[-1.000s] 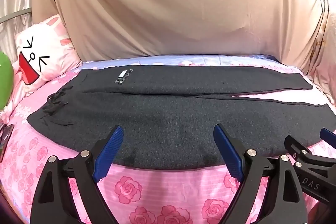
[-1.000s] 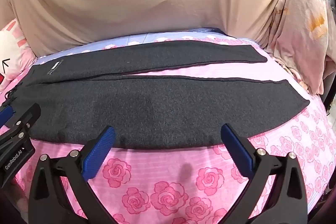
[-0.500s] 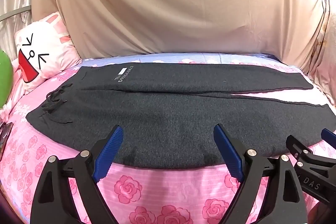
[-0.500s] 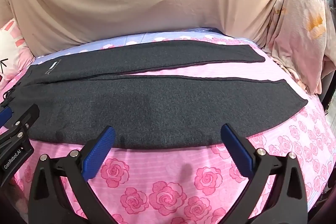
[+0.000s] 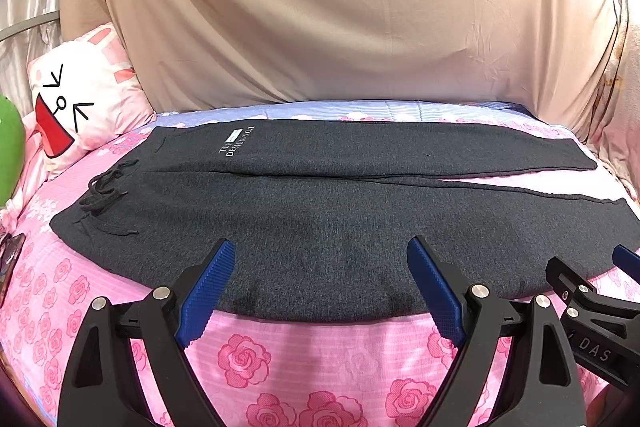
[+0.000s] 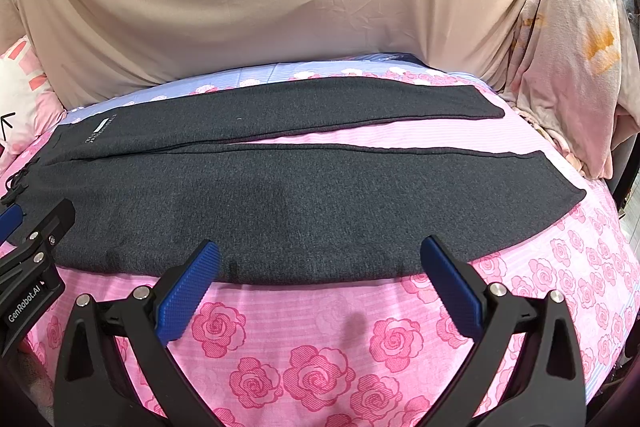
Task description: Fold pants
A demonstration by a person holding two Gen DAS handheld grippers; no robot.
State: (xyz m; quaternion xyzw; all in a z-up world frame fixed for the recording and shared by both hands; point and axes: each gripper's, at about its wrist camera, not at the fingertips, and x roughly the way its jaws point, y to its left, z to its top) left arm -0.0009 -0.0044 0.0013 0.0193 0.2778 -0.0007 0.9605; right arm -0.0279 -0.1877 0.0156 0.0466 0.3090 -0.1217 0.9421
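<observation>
Lying flat across the rose-print bedsheet (image 6: 320, 331), the dark grey sweatpants (image 5: 320, 227) have waistband w/ drawstring (image 5: 104, 193) at left, legs running right, slightly split. Left gripper (image 5: 320, 259): fingers wide apart, tips over near hem edge, nothing held. Right gripper (image 6: 320, 259): fingers also apart, empty, just beside it. Cartoon pillow (image 5: 80, 99) sits near the waistband.

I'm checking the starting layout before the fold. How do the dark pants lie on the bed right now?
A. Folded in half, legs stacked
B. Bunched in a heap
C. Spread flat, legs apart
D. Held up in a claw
C: the pants lie flat on the pink bedspread, with bedspread showing between the legs.
</observation>
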